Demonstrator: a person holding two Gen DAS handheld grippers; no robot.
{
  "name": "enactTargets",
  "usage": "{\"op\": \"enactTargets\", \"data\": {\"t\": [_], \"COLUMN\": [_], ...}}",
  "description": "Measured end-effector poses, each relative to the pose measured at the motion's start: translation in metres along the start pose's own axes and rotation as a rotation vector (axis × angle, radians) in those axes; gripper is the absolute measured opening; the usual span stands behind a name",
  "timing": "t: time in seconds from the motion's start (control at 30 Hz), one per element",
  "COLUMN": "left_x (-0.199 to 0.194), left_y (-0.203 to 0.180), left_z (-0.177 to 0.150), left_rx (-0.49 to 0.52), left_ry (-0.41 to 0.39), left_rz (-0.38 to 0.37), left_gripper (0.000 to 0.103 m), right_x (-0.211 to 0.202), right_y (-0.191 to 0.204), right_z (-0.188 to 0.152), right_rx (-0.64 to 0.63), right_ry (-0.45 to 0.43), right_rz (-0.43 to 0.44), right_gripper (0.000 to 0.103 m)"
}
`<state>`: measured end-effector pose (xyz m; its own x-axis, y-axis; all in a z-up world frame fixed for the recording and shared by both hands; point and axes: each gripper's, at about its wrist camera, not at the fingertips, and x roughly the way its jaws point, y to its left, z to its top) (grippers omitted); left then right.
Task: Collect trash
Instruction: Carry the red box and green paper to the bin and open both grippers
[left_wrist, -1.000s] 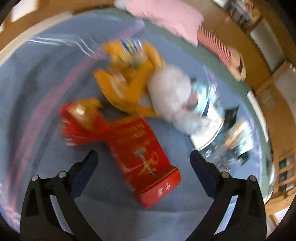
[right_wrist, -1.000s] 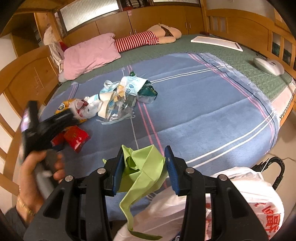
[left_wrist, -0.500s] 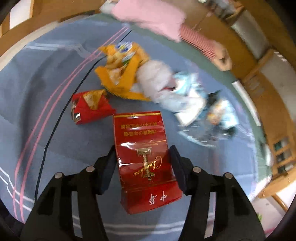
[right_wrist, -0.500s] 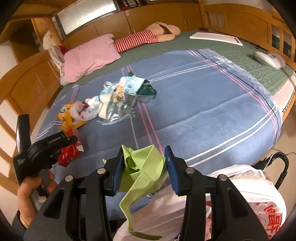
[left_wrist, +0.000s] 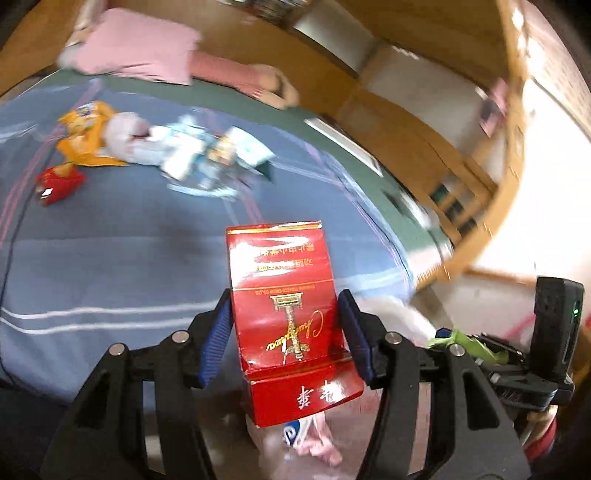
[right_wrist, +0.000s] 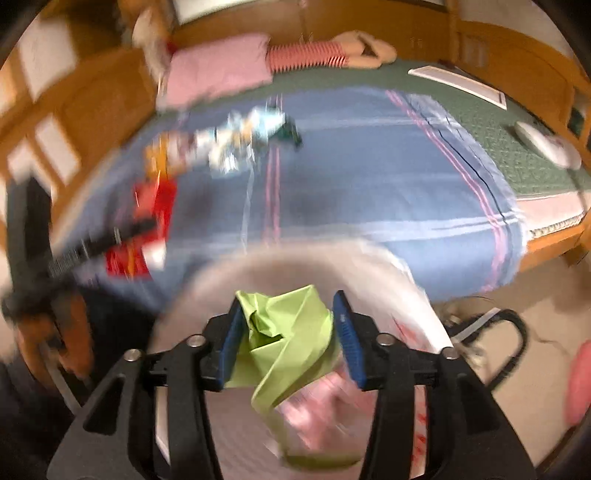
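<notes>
So we're at the drop-off bit: left tongs (left_wrist: 284, 332) are clamped on the flat red cardboard cigarette carton (left_wrist: 284, 314), carried off the blue striped bed (left_wrist: 110, 258) toward the white plastic trash bag (right_wrist: 369, 258). Right tongs (right_wrist: 286, 332) have just been opening around the crumpled green paper wrapper (right_wrist: 288, 332), right pad looks clear of it. Next: release both over the bag mouth. More wrappers (left_wrist: 177, 147) sit mid-bed.

Red, green and blue over the bed
The carton (left_wrist: 284, 317) was red with gold print, the crumpled paper (right_wrist: 284, 332) lime green, the blanket (right_wrist: 369, 177) blue with pink stripes.
</notes>
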<state>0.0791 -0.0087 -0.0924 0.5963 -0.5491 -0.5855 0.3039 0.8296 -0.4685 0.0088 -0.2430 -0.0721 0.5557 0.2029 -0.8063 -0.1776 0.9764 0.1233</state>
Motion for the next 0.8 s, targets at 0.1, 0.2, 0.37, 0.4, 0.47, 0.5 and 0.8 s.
{"op": "enactTargets", "data": {"t": [0.1, 0.2, 0.37, 0.4, 0.47, 0.5, 0.8], "left_x": [0.004, 0.008, 0.007, 0.009, 0.009, 0.011, 0.029], "left_y": [-0.015, -0.019, -0.026, -0.033, -0.045, -0.052, -0.076], "left_z": [-0.011, -0.017, -0.023, -0.026, -0.033, -0.037, -0.057], "left_rx": [0.062, 0.083, 0.096, 0.126, 0.183, 0.219, 0.317], "left_ry": [0.025, 0.043, 0.091, 0.116, 0.144, 0.167, 0.295], "left_rz": [-0.014, -0.029, -0.172, -0.23, -0.276, -0.301, -0.341], "left_gripper": [0.058, 0.058, 0.058, 0.058, 0.059, 0.059, 0.094], "right_x": [-0.003, -0.015, -0.034, -0.034, -0.035, -0.036, -0.045], "right_y": [-0.005, -0.017, -0.054, -0.057, -0.063, -0.065, -0.075], "right_z": [-0.017, -0.012, 0.006, 0.007, 0.008, 0.008, 0.002], "right_rx": [-0.038, 0.055, 0.368, 0.393, 0.441, 0.459, 0.509], "right_ry": [-0.001, -0.088, -0.229, -0.236, -0.255, -0.263, -0.301], "right_rz": [-0.039, -0.046, 0.037, 0.038, 0.018, -0.007, -0.084], "right_gripper": [0.079, 0.082, 0.086, 0.086, 0.086, 0.086, 0.086]}}
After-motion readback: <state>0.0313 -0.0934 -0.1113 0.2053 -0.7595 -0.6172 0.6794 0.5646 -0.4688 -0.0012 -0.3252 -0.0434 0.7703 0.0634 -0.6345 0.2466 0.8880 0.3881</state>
